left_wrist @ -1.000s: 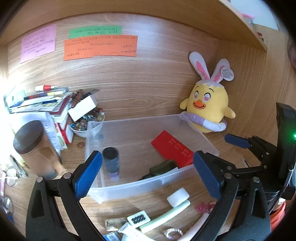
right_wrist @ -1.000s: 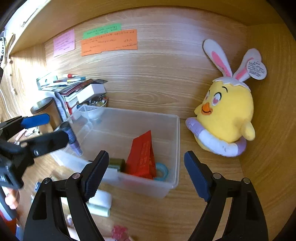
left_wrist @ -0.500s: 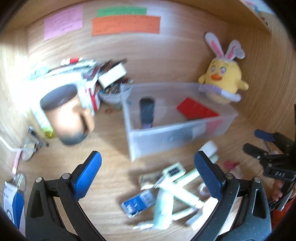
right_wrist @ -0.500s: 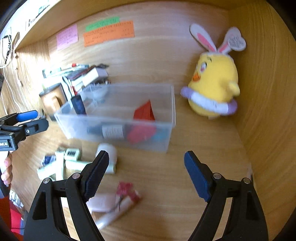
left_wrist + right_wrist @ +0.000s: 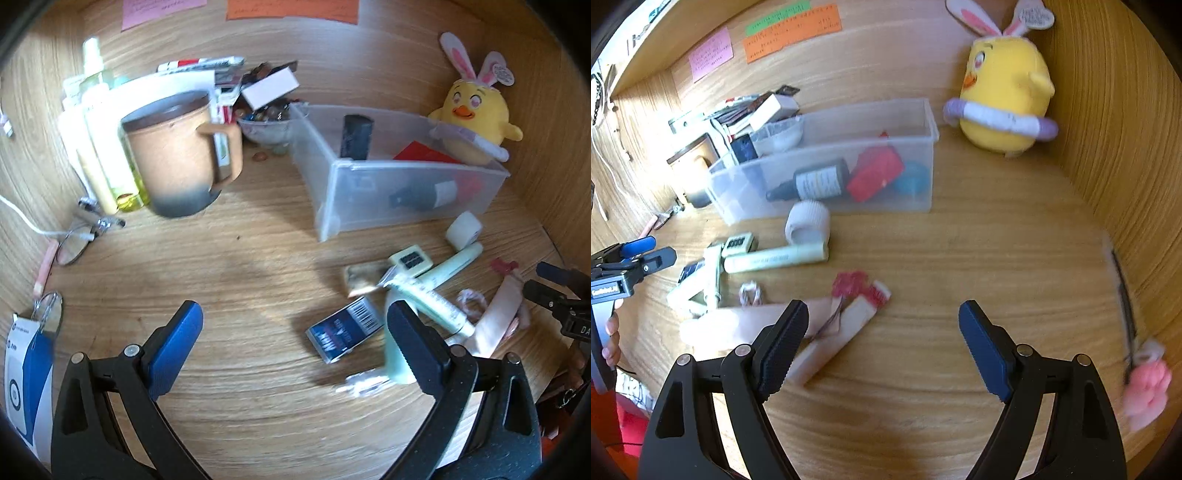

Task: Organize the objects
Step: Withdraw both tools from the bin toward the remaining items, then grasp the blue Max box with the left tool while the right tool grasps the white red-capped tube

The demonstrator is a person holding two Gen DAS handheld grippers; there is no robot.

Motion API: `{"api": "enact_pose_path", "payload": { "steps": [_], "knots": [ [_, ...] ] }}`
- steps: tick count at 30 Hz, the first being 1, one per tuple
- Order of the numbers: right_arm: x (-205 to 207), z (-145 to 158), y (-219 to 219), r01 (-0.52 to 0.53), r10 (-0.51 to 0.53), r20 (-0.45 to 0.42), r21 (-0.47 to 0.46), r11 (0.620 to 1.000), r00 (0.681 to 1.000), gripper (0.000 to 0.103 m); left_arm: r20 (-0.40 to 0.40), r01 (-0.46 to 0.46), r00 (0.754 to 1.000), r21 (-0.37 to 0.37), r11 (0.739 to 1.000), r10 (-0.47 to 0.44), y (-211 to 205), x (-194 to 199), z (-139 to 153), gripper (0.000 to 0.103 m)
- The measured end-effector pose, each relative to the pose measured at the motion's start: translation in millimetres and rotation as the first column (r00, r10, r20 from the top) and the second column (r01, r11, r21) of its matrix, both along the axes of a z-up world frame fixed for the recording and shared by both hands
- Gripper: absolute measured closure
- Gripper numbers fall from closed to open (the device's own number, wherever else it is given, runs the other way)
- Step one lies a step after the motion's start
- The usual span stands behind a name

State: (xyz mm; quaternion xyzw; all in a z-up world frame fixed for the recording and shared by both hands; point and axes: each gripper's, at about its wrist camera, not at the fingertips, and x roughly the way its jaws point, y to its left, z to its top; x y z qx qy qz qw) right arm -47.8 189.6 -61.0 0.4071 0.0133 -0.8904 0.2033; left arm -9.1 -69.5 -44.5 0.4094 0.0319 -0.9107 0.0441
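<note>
Looking down along both tools, I am seeing the wooden desk (image 5: pixel 240 266) spread out under me. I am holding the left gripper (image 5: pixel 291 343) with its jaws standing wide apart and nothing between them, only bare wood below. I am holding the right gripper (image 5: pixel 882 345) the same way, jaws spread and empty, its left finger (image 5: pixel 783 347) sitting in front of a pale pink tube (image 5: pixel 834 339) without pressing on it.

The clear plastic bin (image 5: pixel 916 199) is sitting toward the back of the desk, just beside a yellow plush chick (image 5: pixel 1004 99) in the corner. Inside the bin I am making out a dark bottle with a white label (image 5: pixel 816 182), a red packet (image 5: pixel 875 173) and something teal (image 5: pixel 912 181), and a black cylinder (image 5: pixel 356 136) is standing upright at its far end.

The loose things are lying in front of the bin: a white roll (image 5: pixel 809 221) just beside its front wall, a pale green tube (image 5: pixel 775 258), a small blue box (image 5: pixel 343 334), a little case with dark dots (image 5: pixel 410 260) and a red tangle (image 5: pixel 849 282). A brown mug (image 5: pixel 173 158) is standing to the left of the bin, well apart from the clutter, with glasses (image 5: pixel 74 245) lying near it.
</note>
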Motion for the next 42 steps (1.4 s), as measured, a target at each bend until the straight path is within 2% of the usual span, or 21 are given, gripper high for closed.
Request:
{"api": "enact_pose_path", "payload": {
  "steps": [9,13,16,19,21,27,33,36,42],
  "knots": [
    [2.6,-2.4,3.2,0.027,-0.027,0.006,0.01,1.0,1.0,0.022,0.065,0.043,0.997,-0.042,0.998,-0.04,7.8,-4.6,-15.4,0.002],
    [5.0,-3.6,4.8,0.036,-0.036,-0.006,0.029,0.999,0.999,0.022,0.087,0.065,0.994,-0.023,0.998,-0.063,10.5,-12.6,-19.1,0.002],
    [6.8,-3.6,5.5,0.039,-0.039,-0.015,0.037,0.999,0.999,0.026,0.1,0.077,0.992,-0.037,0.996,-0.073,14.2,-16.9,-21.6,0.002],
    [8.2,-4.1,6.0,0.037,-0.036,-0.02,0.039,0.999,0.999,0.033,0.096,0.105,0.99,-0.052,0.993,-0.1,20.8,-16.4,-21.9,0.015],
    [8.4,-5.8,5.6,0.037,-0.036,-0.019,0.051,0.998,0.999,0.043,0.094,0.125,0.988,-0.044,0.991,-0.12,23.3,-15.6,-20.6,0.026],
    [9.1,-7.6,6.4,0.038,-0.035,-0.04,0.085,0.996,0.999,0.057,0.079,0.135,0.988,-0.009,0.991,-0.134,23.3,-16.4,-18.9,0.048],
    [10.2,-2.2,14.9,0.024,-0.023,-0.019,0.028,0.999,1.0,0.057,0.068,0.115,0.991,-0.012,0.993,-0.114,20.6,-14.7,-18.3,0.063],
    [10.4,-0.2,15.9,0.039,-0.037,-0.045,0.057,0.998,0.998,0.057,0.063,0.099,0.993,-0.016,0.995,-0.098,18.2,-12.5,-18.8,0.073],
    [3.4,-3.7,18.6,0.061,-0.057,-0.051,0.072,0.996,0.997,0.06,0.074,0.093,0.993,-0.015,0.996,-0.092,16.1,-9.1,-19.7,0.073]
  ]
}}
